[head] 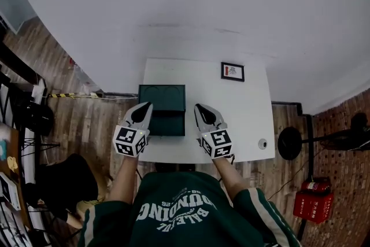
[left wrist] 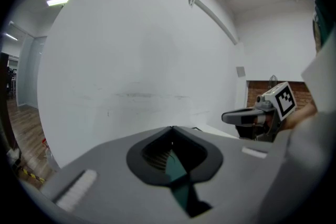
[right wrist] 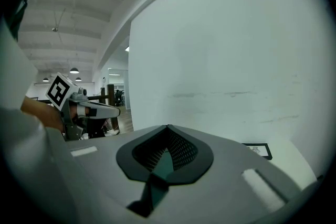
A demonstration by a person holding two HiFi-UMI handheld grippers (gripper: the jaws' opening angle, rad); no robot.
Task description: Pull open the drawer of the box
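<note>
The dark green box point(head: 162, 96) stands on the white table point(head: 243, 118), toward its left side. A second green section, which looks like the drawer point(head: 166, 124) drawn out, projects from the box toward me. My left gripper point(head: 144, 107) hovers at the box's left front corner and my right gripper point(head: 200, 108) just right of the drawer; neither touches it. In the left gripper view the left gripper point(left wrist: 171, 128) has its tips meeting with nothing held, and the same holds for the right gripper point(right wrist: 168, 127) in its own view. Both point up at the white wall.
A small black picture frame point(head: 232, 72) lies at the table's back right and shows again as the frame point(right wrist: 257, 150). A small round object point(head: 263, 143) sits near the front right corner. A fan stand point(head: 289, 143) and a red crate point(head: 312, 205) are on the floor to the right.
</note>
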